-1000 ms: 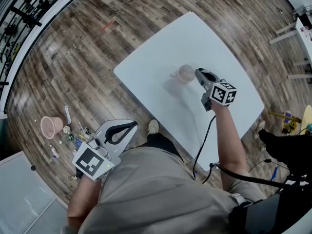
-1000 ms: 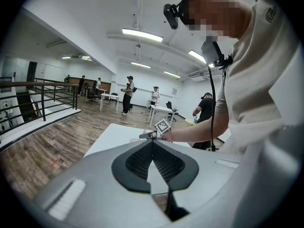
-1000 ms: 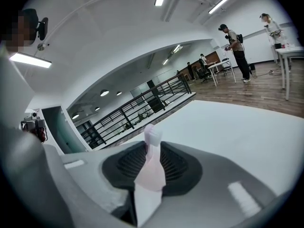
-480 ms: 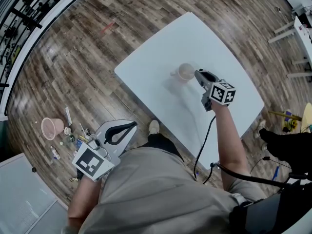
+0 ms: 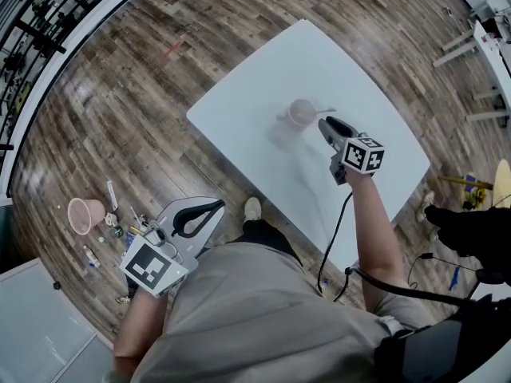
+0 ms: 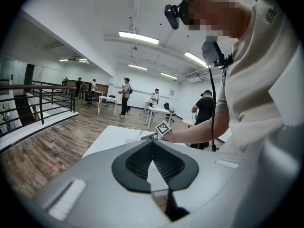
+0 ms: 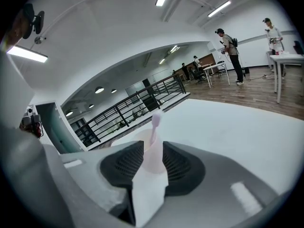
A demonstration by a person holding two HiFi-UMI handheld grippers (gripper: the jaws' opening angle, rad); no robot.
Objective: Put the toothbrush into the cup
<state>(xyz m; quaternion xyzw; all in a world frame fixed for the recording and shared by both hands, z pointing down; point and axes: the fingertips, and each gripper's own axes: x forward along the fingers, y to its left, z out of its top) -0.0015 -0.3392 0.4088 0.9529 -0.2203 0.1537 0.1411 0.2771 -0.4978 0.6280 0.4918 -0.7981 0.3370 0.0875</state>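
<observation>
A pale pink cup stands on the white table. A toothbrush rests in it and leans out over the rim toward the right. In the right gripper view the toothbrush rises from the cup, which shows through the gap between the jaws. My right gripper is open, its tips just short of the cup and holding nothing. My left gripper hangs low beside the person's body, over the floor, with its jaws meeting at the tips. The left gripper holds nothing.
On the wood floor at the left lie a second pink cup and several small items. A black cable runs from the right gripper. Railings border the far left. People and tables stand far across the room.
My right gripper has drawn back a little from the cup. The toothbrush now shows leaning out of the cup. The left gripper has not moved.
</observation>
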